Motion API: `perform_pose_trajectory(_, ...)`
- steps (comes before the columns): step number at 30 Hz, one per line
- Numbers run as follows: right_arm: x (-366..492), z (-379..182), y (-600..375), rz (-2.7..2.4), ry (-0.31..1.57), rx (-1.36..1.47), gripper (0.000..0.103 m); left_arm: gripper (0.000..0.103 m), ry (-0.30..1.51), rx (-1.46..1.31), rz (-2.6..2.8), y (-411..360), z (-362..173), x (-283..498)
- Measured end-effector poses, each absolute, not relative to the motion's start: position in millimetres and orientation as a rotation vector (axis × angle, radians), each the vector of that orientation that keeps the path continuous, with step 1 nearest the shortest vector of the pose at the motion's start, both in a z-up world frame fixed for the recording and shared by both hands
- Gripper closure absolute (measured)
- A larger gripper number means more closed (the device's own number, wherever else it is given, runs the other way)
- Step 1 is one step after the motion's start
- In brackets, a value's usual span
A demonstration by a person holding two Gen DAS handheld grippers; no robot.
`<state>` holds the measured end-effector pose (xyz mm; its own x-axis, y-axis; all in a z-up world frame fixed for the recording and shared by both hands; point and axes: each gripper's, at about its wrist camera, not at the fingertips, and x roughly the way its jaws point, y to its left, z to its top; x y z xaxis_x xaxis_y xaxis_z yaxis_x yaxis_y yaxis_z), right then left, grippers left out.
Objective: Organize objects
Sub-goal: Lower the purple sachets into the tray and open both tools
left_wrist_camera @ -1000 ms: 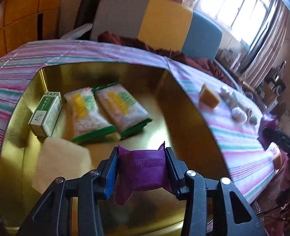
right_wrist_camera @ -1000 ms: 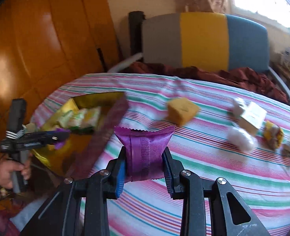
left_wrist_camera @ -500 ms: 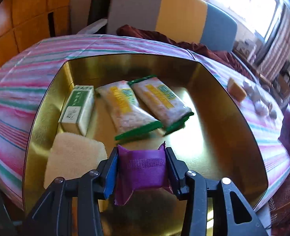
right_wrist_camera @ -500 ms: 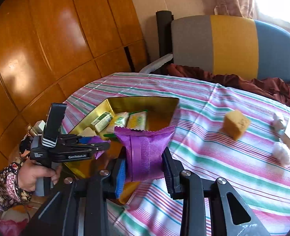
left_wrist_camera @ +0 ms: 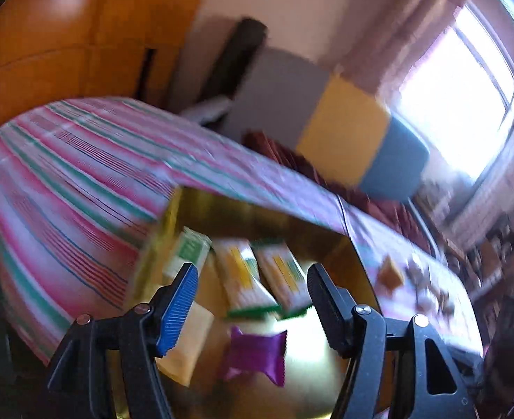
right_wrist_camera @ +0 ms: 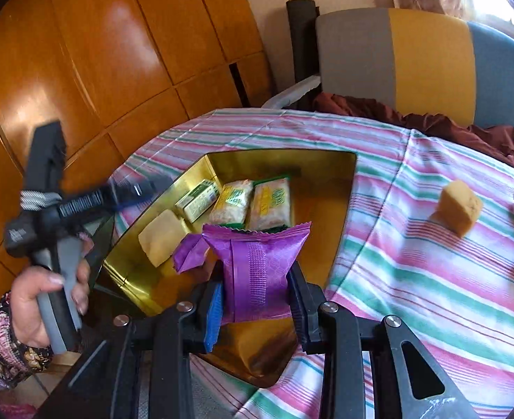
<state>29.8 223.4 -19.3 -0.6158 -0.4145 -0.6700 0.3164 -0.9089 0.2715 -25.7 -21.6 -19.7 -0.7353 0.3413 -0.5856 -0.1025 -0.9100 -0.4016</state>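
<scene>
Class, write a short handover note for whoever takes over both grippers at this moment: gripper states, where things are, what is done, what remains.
Left gripper: jaws have just opened, empty; its purple foil packet lies in the gold metal tray.
Right gripper: shut on a second purple foil packet, over the tray's near edge.
Done: green box, two green-edged snack packs and a pale sponge are in the tray.
Left: the held packet, the yellow sponge block and white items on the striped cloth.

Beyond the right gripper's tips, a striped cloth [right_wrist_camera: 414,289] in pink, green and white covered the table. Farther ahead stood a chair back [right_wrist_camera: 414,59] in grey, yellow and blue panels, with a dark red fabric [right_wrist_camera: 448,125] bunched at its foot. Glossy orange wood panelling [right_wrist_camera: 117,52] filled the wall up and to the left. A bright window [left_wrist_camera: 466,97] showed ahead and right of the left gripper.
</scene>
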Motion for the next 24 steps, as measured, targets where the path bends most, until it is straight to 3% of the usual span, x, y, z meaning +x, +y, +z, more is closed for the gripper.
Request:
perform_pose_trajectory(7, 21.2, -28.0, 195.4, -2.466, -0.09, 1.138, 0.069, 0.036, -0.698, -0.956, 2.751, -50.9, -13.9, -27.5)
perform_pose_trajectory(18, -26.8, -57.5, 153.4, -2.458, 0.036, 1.368, 0.069, 0.035, -0.626, -0.961, 2.729, -40.1, -13.7, -25.0)
perform_pose_trajectory(24, -37.8, -64.9, 146.6, -2.455, -0.015, 1.397, 0.065, 0.035, -0.627, -0.953, 2.727, -38.1, -12.9, -23.8)
